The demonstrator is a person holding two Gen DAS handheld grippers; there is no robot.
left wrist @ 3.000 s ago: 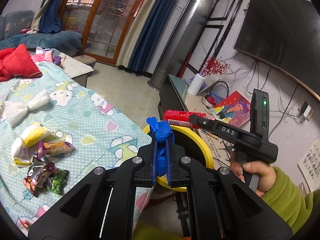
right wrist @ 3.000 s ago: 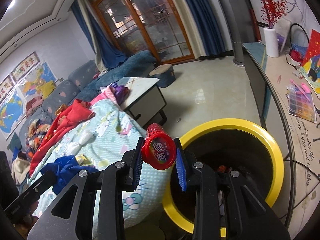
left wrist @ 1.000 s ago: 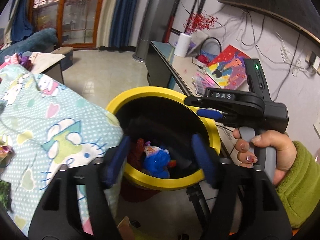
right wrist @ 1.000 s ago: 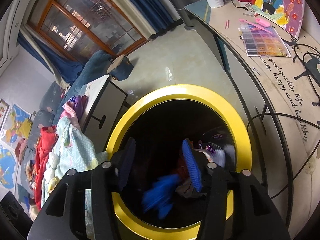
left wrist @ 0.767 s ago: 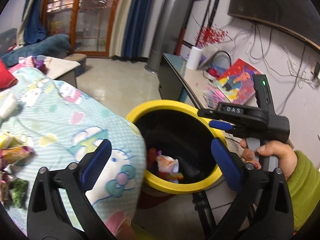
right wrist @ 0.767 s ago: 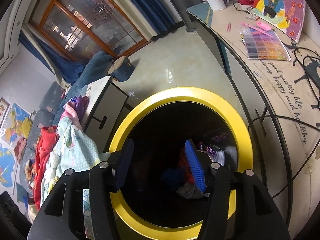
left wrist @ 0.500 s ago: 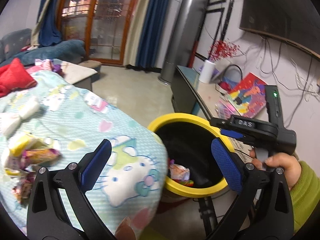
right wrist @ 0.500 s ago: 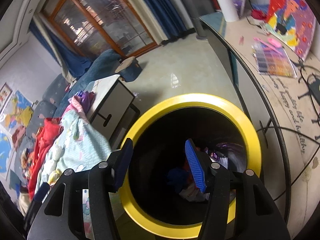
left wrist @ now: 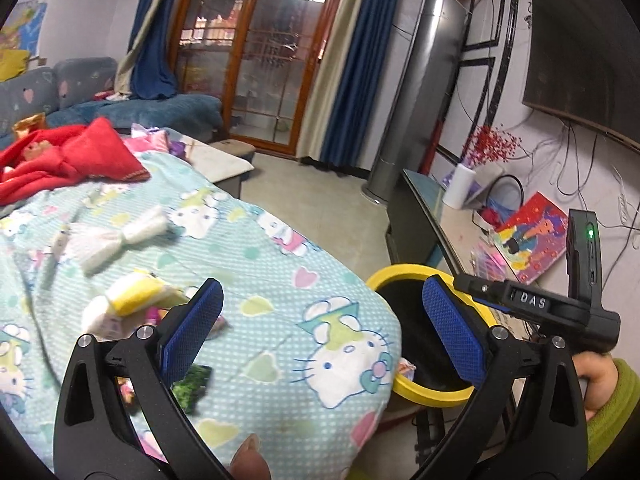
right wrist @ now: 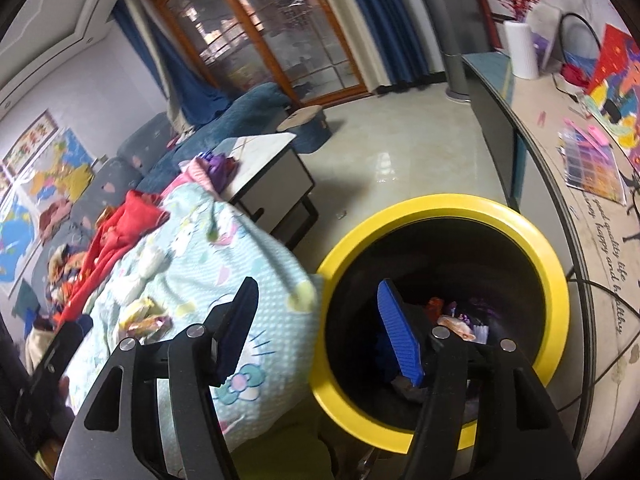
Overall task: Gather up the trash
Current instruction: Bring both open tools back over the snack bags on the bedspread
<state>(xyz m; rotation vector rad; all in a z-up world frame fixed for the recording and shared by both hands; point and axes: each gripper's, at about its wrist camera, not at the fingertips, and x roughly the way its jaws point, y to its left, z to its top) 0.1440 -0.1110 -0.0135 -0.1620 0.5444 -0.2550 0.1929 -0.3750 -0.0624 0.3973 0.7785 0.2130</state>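
Note:
My left gripper (left wrist: 324,324) stands wide open and empty over the edge of a Hello Kitty quilt (left wrist: 280,280). On the quilt lie a yellow-white wrapper (left wrist: 128,300), a green packet (left wrist: 194,384) and a white bow-shaped scrap (left wrist: 120,236). The yellow-rimmed black bin (left wrist: 434,394) stands beside the quilt at the right. My right gripper (right wrist: 320,328) hovers over the bin's near left rim (right wrist: 440,206); its jaws are opening with nothing between them. Wrappers and other trash (right wrist: 452,322) lie at the bin's bottom. More wrappers (right wrist: 144,322) show on the quilt.
A long low cabinet (right wrist: 560,184) with papers, a paper roll (right wrist: 520,50) and cables runs right of the bin. A small table (right wrist: 276,168) stands past the quilt's end. Red clothes (left wrist: 72,152) lie at the far left. Tiled floor (left wrist: 320,204) lies beyond.
Both grippers let go of their loads, a blue item and a red tube, over the bin and pulled back upward. The left jaws spread wide and swung left over the quilt.

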